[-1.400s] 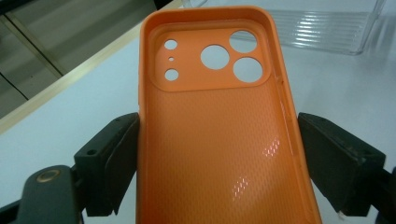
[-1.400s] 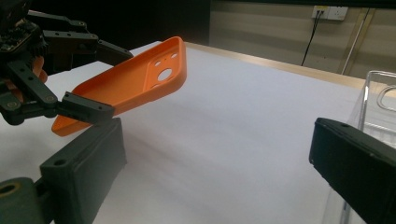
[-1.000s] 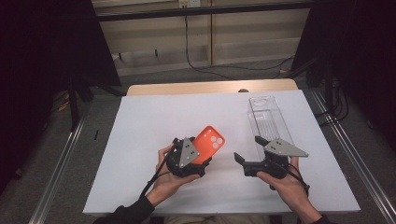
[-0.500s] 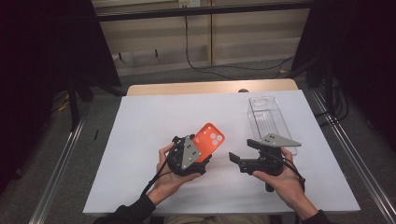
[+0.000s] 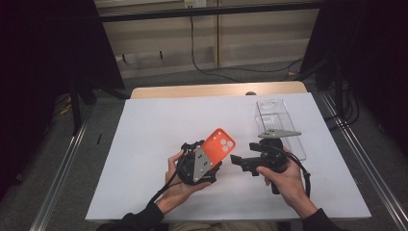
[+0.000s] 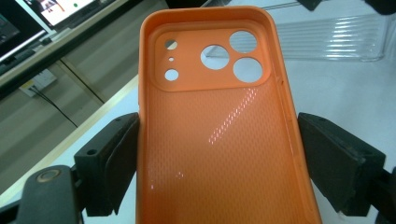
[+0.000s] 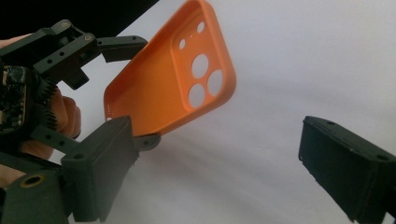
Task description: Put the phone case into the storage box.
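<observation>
In the left gripper view the orange phone case (image 6: 219,140) runs off the bottom edge, its lower end cut away. In the right gripper view a black finger (image 7: 100,163) covers one corner of it. From above, the right gripper (image 5: 240,162) overlaps the clear tray's (image 5: 281,120) near end.

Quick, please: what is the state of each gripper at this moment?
Left gripper: closed on the orange phone case, jaws pressing its two long sides.
Right gripper: open, holding nothing, pointed toward the case.
</observation>
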`<state>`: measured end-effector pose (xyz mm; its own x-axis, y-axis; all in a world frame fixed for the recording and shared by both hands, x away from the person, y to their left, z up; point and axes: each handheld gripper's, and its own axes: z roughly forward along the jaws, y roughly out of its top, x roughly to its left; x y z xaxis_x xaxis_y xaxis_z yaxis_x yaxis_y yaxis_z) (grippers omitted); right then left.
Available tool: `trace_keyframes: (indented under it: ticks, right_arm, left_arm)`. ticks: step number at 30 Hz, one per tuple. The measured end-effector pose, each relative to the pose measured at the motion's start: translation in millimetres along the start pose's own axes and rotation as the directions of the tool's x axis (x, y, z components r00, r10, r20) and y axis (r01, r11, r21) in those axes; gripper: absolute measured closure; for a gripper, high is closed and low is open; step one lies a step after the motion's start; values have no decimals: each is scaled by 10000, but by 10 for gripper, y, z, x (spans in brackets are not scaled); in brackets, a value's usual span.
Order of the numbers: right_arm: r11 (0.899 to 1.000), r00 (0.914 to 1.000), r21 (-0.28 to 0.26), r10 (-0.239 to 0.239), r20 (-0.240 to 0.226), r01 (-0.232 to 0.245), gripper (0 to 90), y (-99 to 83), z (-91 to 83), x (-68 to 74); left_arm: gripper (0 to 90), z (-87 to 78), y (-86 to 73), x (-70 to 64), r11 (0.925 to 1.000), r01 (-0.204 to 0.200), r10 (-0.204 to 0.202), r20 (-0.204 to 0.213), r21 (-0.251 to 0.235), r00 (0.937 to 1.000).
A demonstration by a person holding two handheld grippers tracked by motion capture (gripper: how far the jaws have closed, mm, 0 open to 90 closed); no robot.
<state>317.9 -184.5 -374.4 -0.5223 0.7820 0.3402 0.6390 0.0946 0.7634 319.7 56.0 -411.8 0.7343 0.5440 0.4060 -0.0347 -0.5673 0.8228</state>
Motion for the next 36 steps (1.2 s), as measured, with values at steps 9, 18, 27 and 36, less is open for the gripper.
trace_keyframes:
  ticks: [9,18,27,36]
  right_arm:
    - [9986,9994,415,321,96,-324,177,54,39,-31]
    - [9916,9964,974,837,128,-845,342,159,44,-18]
    - [9834,9907,1211,1326,295,-1352,516,202,106,-7]
    - [9743,9807,1127,1918,367,-1948,578,252,141,-26]
  left_arm:
    - [161,4,6,-25,9999,-167,167,-149,-39,9998]
    - [162,12,5,-45,9998,-202,200,-238,-76,9995]
    - [162,15,5,-42,9996,-258,255,-349,-80,9991]
    - [161,30,4,-55,9996,-259,254,-374,-122,9990]
